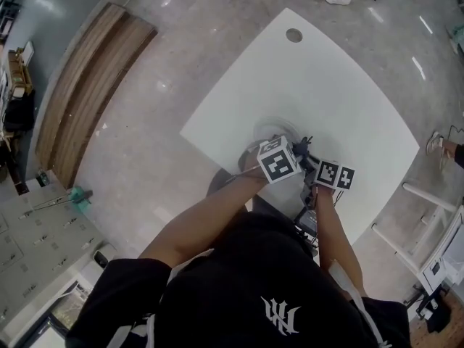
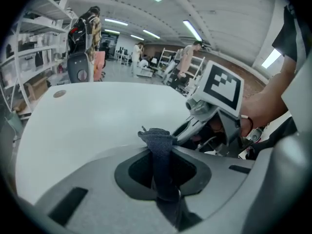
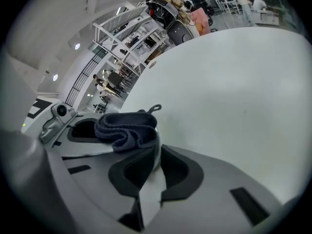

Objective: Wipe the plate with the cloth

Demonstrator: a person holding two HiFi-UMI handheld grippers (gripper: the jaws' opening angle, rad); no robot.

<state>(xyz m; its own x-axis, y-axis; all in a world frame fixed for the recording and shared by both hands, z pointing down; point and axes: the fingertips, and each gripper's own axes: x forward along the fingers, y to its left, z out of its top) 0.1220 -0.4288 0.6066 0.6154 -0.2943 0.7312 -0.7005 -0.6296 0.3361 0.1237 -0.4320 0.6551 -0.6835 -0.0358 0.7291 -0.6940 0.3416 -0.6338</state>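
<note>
In the left gripper view, my left gripper is shut on a dark blue-grey cloth that stands up between the jaws. My right gripper is shut on the thin pale rim of the plate, seen edge-on. Folds of the same cloth lie bunched over that rim just ahead of the jaws. In the head view the plate rests near the table's near edge, partly hidden under the left marker cube. The right marker cube sits close beside it, and the two grippers nearly touch.
The white table has a round hole at its far corner. A long wooden bench stands on the floor to the left. Shelving and several people stand far behind the table.
</note>
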